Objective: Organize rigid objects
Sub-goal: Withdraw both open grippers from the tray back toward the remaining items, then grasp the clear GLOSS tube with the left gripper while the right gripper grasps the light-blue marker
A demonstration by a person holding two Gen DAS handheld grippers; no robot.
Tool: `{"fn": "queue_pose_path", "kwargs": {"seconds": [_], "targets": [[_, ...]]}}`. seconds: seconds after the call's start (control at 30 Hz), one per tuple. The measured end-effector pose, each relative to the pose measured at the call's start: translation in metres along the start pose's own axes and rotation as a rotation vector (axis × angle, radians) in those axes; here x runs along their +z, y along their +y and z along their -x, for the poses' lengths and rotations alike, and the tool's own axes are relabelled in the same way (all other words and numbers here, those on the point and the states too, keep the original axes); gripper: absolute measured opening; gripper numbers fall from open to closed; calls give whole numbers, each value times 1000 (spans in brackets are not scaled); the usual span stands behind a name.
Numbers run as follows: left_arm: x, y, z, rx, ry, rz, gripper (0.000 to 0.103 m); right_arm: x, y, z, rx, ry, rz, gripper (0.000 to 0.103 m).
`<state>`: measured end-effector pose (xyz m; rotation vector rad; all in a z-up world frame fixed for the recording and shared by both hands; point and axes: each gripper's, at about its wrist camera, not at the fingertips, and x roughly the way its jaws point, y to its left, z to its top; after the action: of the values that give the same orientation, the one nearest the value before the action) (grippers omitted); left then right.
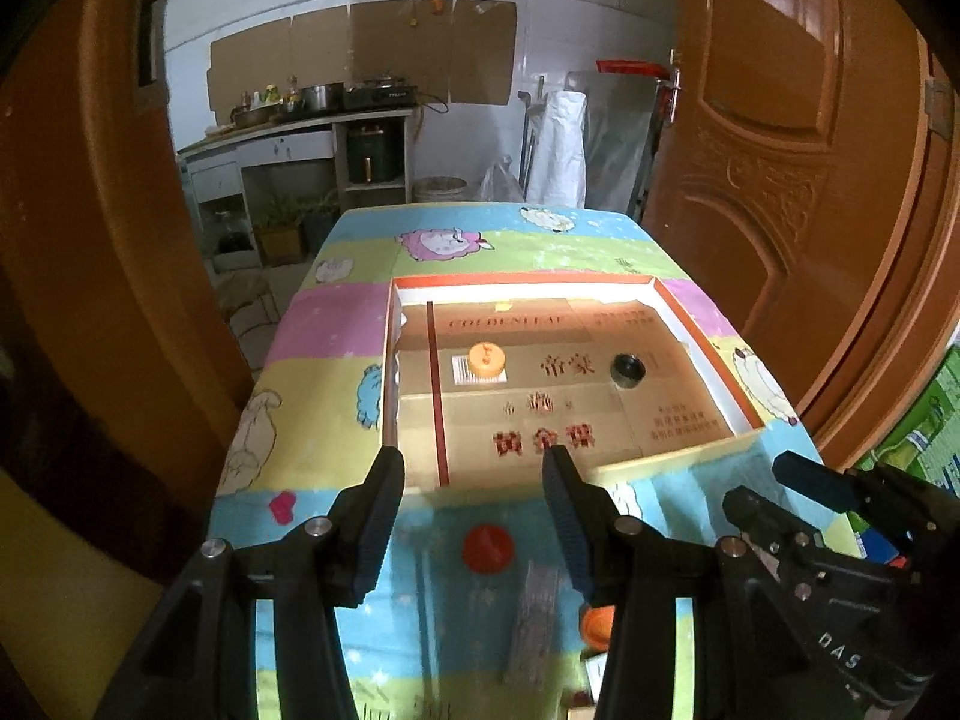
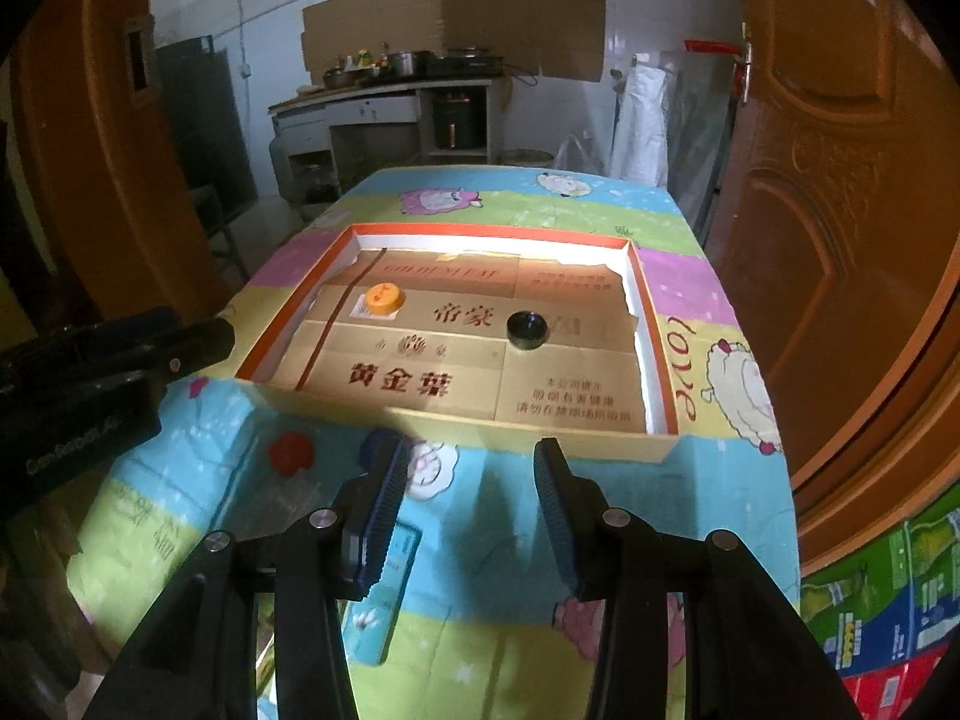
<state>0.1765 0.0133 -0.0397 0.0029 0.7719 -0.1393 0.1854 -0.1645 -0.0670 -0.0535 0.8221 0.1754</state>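
Red cap [image 1: 488, 548] lies nearest, flat on the counter [image 1: 336, 372], on the bright cloth printed with cartoon sheep. In the left wrist view it sits between the two fingers of the left claw [image 1: 474, 462], a little nearer to the camera than their tips, and nothing touches it. Just beside it lies a blurred grey strip [image 1: 534, 624], maybe a flat metal piece, and a small orange thing [image 1: 597, 627] shows partly behind the right finger. The left claw stands wide and empty. The right claw [image 2: 468, 450] is also apart and holds nothing; under its left finger a light blue flat pack [image 2: 390, 588] lies on the cloth.

Past the fingertips stands a shallow box [image 2: 657, 360] with an orange rim, lined with brown printed cardboard. Inside it, a yellow cap [image 2: 384, 298] rests on the left side and a black round lid [image 2: 527, 330] on the right, well apart from each other.

Behind the counter, a kitchen bench [image 2: 384, 93] with pots stands against a white tiled wall, and brown wooden doors [image 2: 840, 210] frame both sides.
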Motion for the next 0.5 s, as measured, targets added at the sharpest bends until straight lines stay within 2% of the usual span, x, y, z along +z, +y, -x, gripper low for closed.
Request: {"fn": "queue_pose_path", "kwargs": {"seconds": [0.23, 0.5], "targets": [[-26, 2, 10, -24, 6, -3, 48, -19, 5, 9, 13, 14, -30, 46], [-51, -8, 4, -65, 39, -38, 48, -45, 11, 4, 21, 60, -55, 46]]}}
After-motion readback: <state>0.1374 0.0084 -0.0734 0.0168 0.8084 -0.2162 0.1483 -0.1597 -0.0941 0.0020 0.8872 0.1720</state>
